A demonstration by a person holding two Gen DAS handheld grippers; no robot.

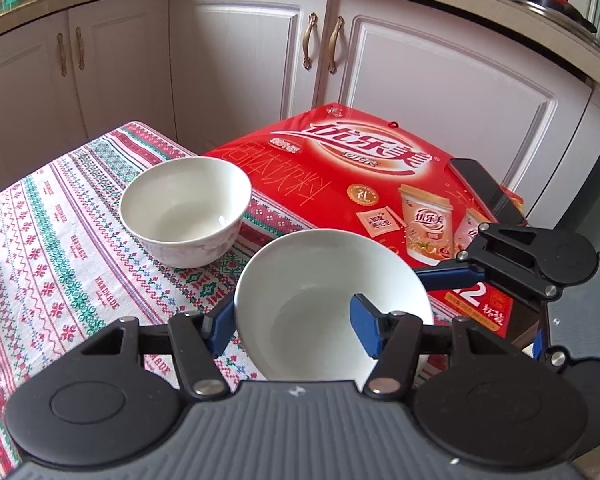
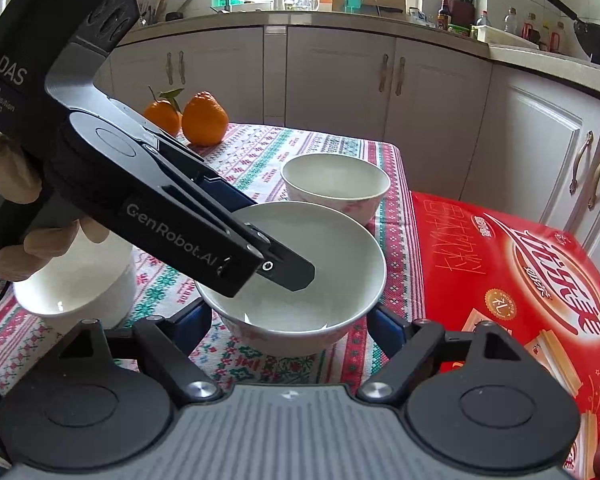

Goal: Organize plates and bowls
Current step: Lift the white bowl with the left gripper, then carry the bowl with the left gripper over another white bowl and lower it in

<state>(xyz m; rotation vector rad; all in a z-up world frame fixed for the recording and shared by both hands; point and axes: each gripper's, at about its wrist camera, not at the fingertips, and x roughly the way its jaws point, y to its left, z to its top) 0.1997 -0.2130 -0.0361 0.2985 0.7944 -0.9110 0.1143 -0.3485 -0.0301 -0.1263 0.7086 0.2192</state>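
Observation:
My left gripper [image 1: 290, 326] is shut on the near rim of a white bowl [image 1: 324, 280], one blue finger [image 1: 220, 326] outside the wall and one inside, holding it tilted above the patterned tablecloth [image 1: 60, 248]. A second white bowl [image 1: 186, 210] stands upright farther back on the cloth. In the right wrist view the held bowl [image 2: 312, 296] sits between the wide-apart blue fingers of my right gripper [image 2: 290, 324], which is open and does not touch it. The left gripper [image 2: 260, 256] reaches into that bowl from the left. The far bowl [image 2: 336, 184] stands behind it.
A third white bowl [image 2: 80, 292] stands at the left under the hand. Two oranges [image 2: 204, 118] lie at the table's far side. A red drink carton [image 2: 520, 280] lies to the right, with a dark phone [image 1: 486, 190] on it. White cabinets [image 1: 240, 60] stand behind.

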